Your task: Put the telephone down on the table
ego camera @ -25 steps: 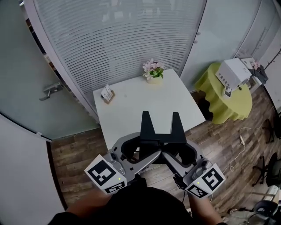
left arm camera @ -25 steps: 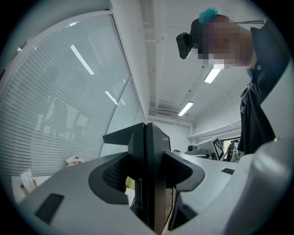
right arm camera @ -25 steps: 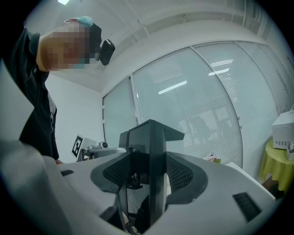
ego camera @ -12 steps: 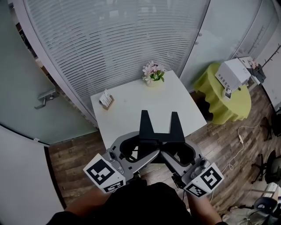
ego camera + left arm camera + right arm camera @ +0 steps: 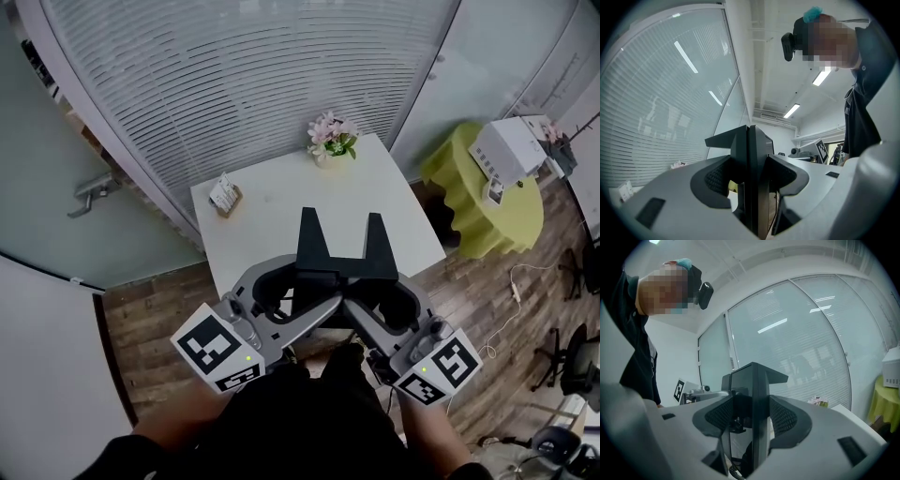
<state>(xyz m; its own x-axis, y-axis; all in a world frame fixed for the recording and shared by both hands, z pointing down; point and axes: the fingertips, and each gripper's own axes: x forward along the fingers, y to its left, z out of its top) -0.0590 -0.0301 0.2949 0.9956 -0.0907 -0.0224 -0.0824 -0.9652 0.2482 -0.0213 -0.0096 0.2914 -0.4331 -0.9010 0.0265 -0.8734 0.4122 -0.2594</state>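
A black telephone [image 5: 337,265], with two upright prongs at its far end, hangs over the near edge of the white square table [image 5: 272,220]. My left gripper [image 5: 302,302] is shut on its left side and my right gripper [image 5: 367,302] on its right side. In the left gripper view the telephone [image 5: 752,150] stands edge-on between the grey ribbed pads [image 5: 715,180] of my left gripper [image 5: 751,180]. In the right gripper view the telephone [image 5: 751,385] is clamped the same way by my right gripper [image 5: 750,420]. Its underside is hidden.
A pot of pink flowers [image 5: 330,142] stands at the table's far edge and a small card holder [image 5: 225,195] at its far left corner. A round yellow-covered table [image 5: 473,202] with a white appliance [image 5: 507,148] stands to the right. Glass walls with blinds [image 5: 234,84] lie behind. A cable [image 5: 514,295] runs over the wooden floor.
Both grippers with the telephone have drifted a little toward the table, which now lies slightly further under the telephone. The grip on the telephone is unchanged.
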